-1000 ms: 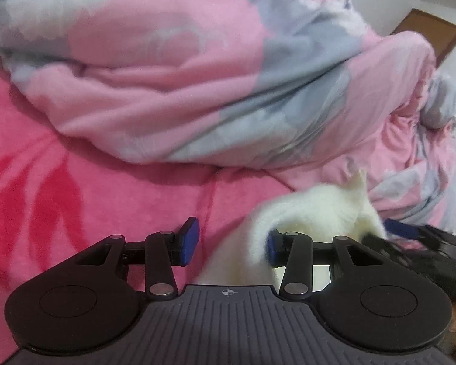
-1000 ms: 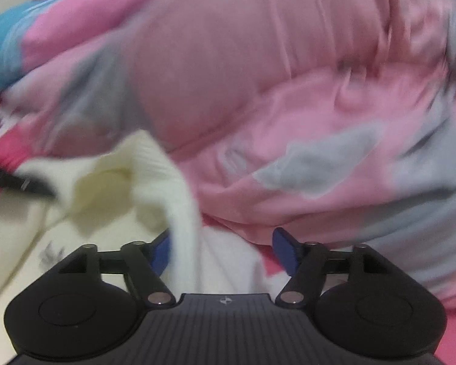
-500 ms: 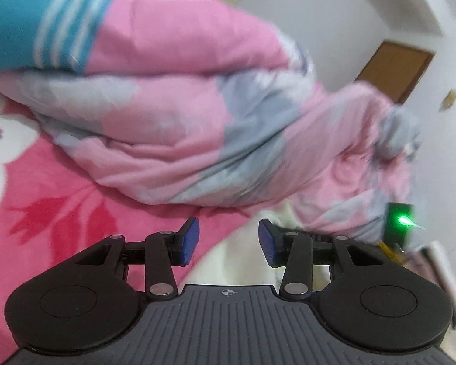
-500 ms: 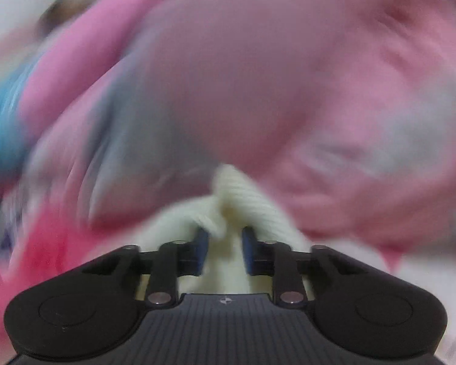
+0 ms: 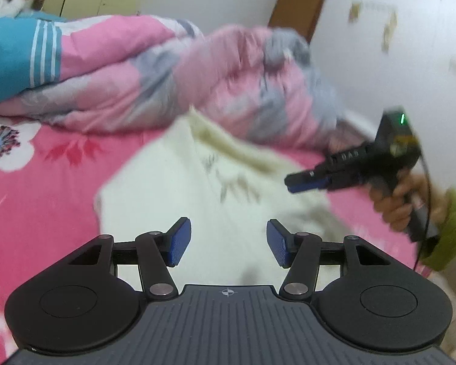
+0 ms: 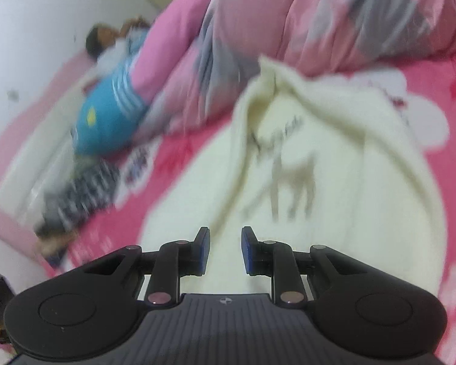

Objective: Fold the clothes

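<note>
**Sweater laid out on the bed, both grippers clear of it**

Sweater is the thing being folded: a cream knit with a grey deer print, spread on the pink flowered bed so that it can be worked flat.

Nearest in the left wrist view, the left gripper hangs above the sweater's lower part. Its jaws are opening, and nothing is between them; cloth shows only beyond the gap. It probably stands off to free the cloth and pick a new edge.

At about three o'clock in that view, the right gripper sits in a hand with a green cuff, over the sweater's edge. In its own view the right gripper has its jaws close together with a narrow bare gap, gripping nothing, above the hem.

Toward twelve o'clock a flap of the sweater lies turned over the body, which reads as a first fold, loosely made. The picture is blurred, so the exact crease is unclear.

Farthest, a bunched pink and grey quilt is heaped along the back, leaving the near bed as working room. A person lies beside it at ten o'clock.
</note>
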